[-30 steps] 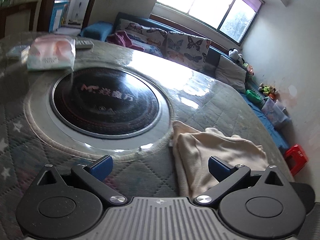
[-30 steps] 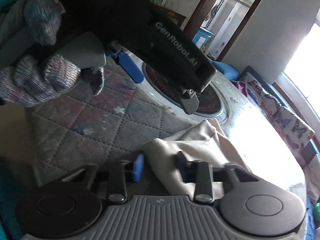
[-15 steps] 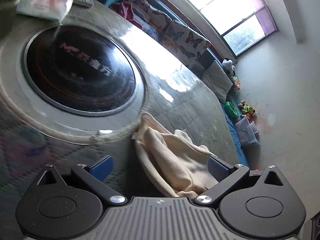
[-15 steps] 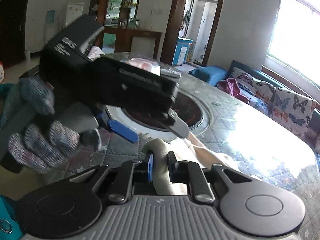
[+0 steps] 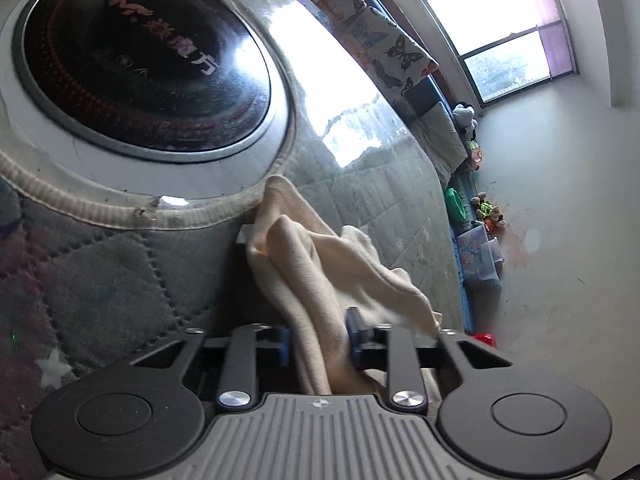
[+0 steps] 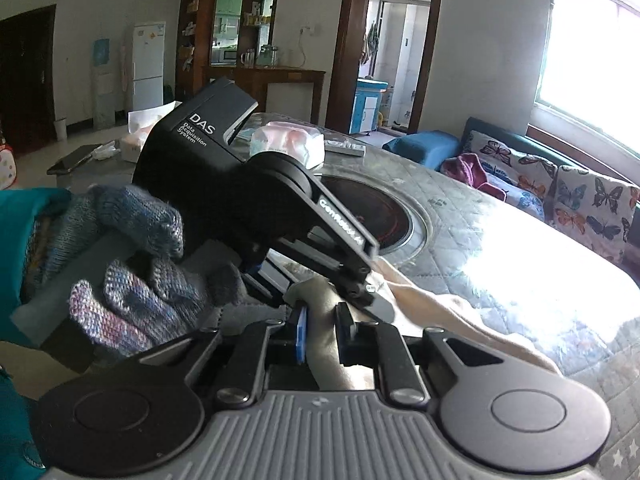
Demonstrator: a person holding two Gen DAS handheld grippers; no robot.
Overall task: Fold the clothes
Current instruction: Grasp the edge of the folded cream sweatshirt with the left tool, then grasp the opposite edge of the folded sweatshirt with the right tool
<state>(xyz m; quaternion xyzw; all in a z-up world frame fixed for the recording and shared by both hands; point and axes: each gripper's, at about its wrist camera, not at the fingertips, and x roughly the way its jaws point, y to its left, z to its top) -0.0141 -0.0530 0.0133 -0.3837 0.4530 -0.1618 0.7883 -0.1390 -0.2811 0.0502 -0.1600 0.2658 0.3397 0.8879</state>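
Both the left gripper and right gripper pinch the cream garment, which stretches lengthwise from them toward the round cooktop on the quilted table.

L wrist cam rides low, close over bench, facing window wall. R wrist cam faces doorway. Both share cream garment, black cooktop.
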